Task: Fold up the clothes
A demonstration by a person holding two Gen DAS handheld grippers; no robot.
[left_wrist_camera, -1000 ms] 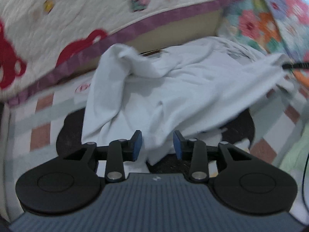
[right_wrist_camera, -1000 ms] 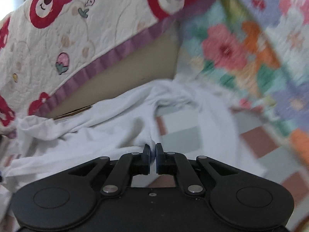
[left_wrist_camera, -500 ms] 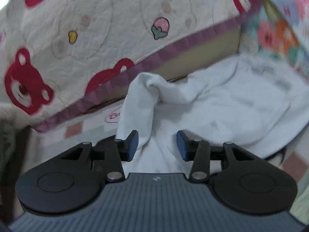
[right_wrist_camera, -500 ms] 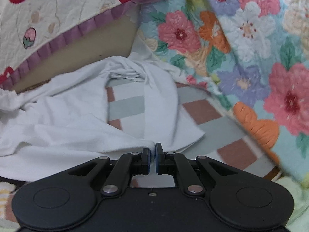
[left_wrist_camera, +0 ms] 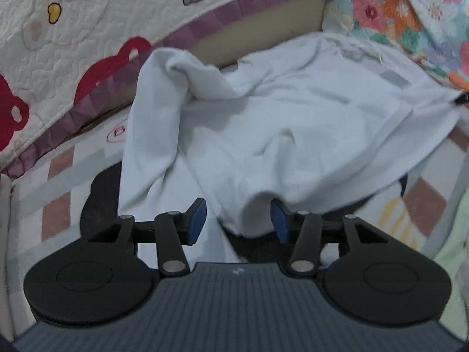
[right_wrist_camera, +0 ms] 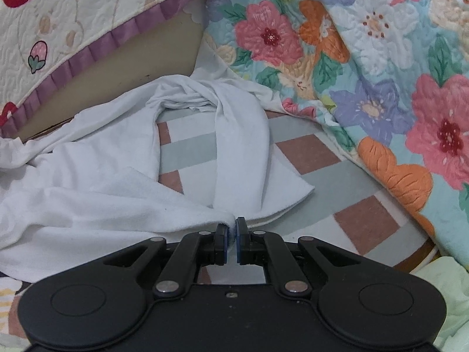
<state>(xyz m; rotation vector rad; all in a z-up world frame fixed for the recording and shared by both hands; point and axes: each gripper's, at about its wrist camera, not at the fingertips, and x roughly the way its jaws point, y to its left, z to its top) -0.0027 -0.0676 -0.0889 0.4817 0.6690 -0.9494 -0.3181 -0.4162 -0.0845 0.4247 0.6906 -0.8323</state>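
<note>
The left tool had its blue pads apart and opening, a drooping fold of the white garment hanging between them without either pad pressing on it. The right tool was clamped on a hem edge of the same white garment, the cloth pinched in the narrow slit between its pads. The garment lay crumpled across a checked mat of pink, grey and white squares, one sleeve looping toward the far side. A dark patch under the garment was mostly covered and could not be identified. Beyond stood a cream quilt with red bears and a purple border, cut off at the top, and to the right a floral quilt. A pale green cloth showed only at the right edge.
</note>
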